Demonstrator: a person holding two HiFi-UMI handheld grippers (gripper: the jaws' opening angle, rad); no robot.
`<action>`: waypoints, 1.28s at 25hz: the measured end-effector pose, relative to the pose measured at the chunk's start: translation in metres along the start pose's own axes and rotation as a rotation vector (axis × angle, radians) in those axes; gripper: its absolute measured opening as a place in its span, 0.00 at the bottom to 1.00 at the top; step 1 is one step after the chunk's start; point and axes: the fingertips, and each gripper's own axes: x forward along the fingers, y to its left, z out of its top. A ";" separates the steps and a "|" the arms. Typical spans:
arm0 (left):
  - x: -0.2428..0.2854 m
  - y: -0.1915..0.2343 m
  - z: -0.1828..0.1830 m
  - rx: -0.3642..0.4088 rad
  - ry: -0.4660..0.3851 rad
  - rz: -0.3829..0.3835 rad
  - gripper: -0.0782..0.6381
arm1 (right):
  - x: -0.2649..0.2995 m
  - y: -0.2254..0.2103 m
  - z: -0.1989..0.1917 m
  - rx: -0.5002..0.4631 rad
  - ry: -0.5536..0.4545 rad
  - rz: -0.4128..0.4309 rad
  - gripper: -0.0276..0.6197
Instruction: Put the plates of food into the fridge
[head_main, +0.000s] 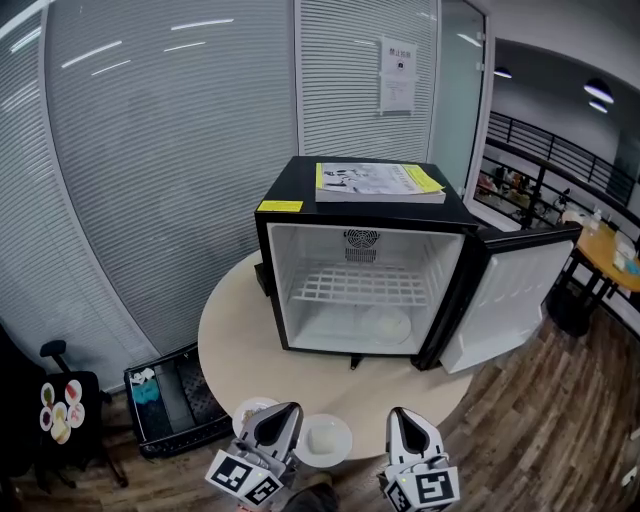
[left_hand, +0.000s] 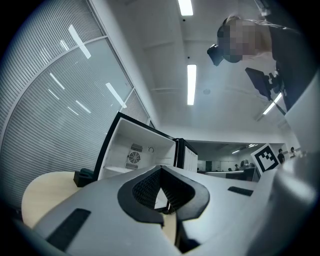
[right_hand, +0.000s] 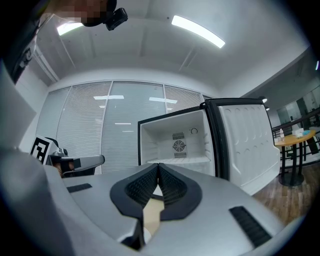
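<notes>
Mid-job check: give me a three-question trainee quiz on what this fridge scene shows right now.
1. True or false: the door of the fridge is shut.
2. What lies on top of the fridge? A) a book B) a kettle C) a plate
3. Fill in: the left gripper and the right gripper both have their jaws ____.

Key
1. False: the door stands open, swung to the right of the head view.
2. A: the book lies flat on the fridge's black top.
3. Shut, with nothing between them.

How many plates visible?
3 plates: one at the table edge; one beside it, partly behind the left claw; one apparently inside the fridge. Others may be hidden.
</notes>
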 end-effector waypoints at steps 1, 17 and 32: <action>-0.001 0.000 0.000 0.004 0.000 0.003 0.12 | -0.001 0.001 0.000 0.000 0.000 0.002 0.05; -0.052 -0.006 -0.011 0.005 -0.010 0.091 0.12 | -0.032 0.020 -0.040 0.027 0.084 0.044 0.05; -0.066 0.029 -0.050 -0.004 0.076 -0.004 0.12 | -0.045 0.067 -0.215 0.402 0.536 -0.049 0.10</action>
